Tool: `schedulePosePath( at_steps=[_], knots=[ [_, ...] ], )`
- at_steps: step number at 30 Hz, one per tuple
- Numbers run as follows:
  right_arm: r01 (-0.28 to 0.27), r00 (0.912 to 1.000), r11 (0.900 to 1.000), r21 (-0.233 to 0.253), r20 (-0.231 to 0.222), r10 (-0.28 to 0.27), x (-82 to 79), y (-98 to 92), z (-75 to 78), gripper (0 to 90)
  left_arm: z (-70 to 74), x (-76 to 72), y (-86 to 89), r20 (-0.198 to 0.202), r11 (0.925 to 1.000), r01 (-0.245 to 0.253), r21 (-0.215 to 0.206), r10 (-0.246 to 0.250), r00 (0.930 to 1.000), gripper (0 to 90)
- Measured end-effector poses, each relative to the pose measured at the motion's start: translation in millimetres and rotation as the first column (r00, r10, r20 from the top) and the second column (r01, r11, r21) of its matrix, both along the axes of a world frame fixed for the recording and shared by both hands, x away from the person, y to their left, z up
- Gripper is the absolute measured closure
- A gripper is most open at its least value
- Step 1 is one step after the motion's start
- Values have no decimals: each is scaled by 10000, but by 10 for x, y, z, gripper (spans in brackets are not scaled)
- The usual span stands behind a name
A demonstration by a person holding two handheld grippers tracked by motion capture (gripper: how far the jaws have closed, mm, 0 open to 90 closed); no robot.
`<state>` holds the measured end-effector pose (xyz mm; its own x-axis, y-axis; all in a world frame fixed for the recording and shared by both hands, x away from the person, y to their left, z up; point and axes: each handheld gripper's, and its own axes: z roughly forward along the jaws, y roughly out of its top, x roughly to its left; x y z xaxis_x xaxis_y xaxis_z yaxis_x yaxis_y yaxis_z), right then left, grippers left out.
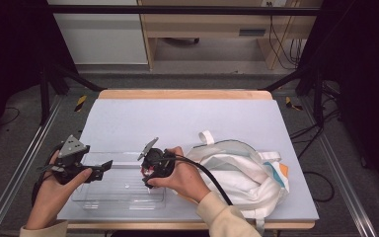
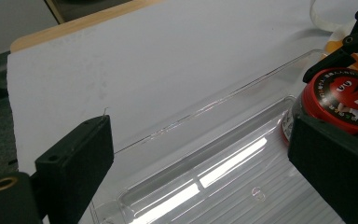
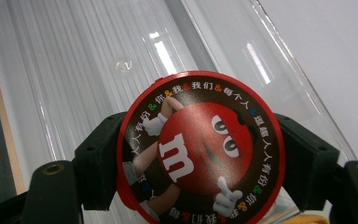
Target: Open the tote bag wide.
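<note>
You're in a lab-style recording bay. Beyond your right gripper [image 1: 148, 174] the padded worktop [image 1: 177, 118] sits inside a black metal frame [image 1: 187, 10]. Loose cables [image 1: 281, 44] trail past it.

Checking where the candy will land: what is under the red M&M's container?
The clear plastic tray lies beneath the red-lidded container, its ribbed floor bare there. The spot directly below stays hidden by the lid and the right gripper.

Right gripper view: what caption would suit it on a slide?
The right tool grips a red-lidded M&M's candy jar over a clear plastic tray.
</note>
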<state>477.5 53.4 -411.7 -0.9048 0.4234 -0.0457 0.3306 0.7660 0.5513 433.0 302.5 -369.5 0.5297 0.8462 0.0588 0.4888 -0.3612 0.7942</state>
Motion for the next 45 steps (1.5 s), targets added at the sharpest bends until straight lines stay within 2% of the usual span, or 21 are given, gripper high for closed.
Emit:
schedulePosePath(
  at_steps=[31, 35, 38, 45],
  knots=[
    [-75, 9996, 10000, -35, -284, 74, 13, -24, -47, 251, -5, -2, -17, -57, 9999, 76, 84, -76, 10000, 69],
    [-36, 9995, 9997, 251, -308, 44, 10, -38, -16, 194, -5, -1, -16, -62, 9999, 75, 94, -75, 10000, 69],
    [-57, 9997, 9996, 265, -242, 63, 3, -49, 6, 158, -4, -1, -14, -48, 9999, 92, 113, -91, 9999, 69],
    [-30, 9998, 9995, 330, -208, 37, -15, -71, 42, 133, 0, -3, -6, -21, 10000, 51, 58, -51, 10000, 69]
  ],
)
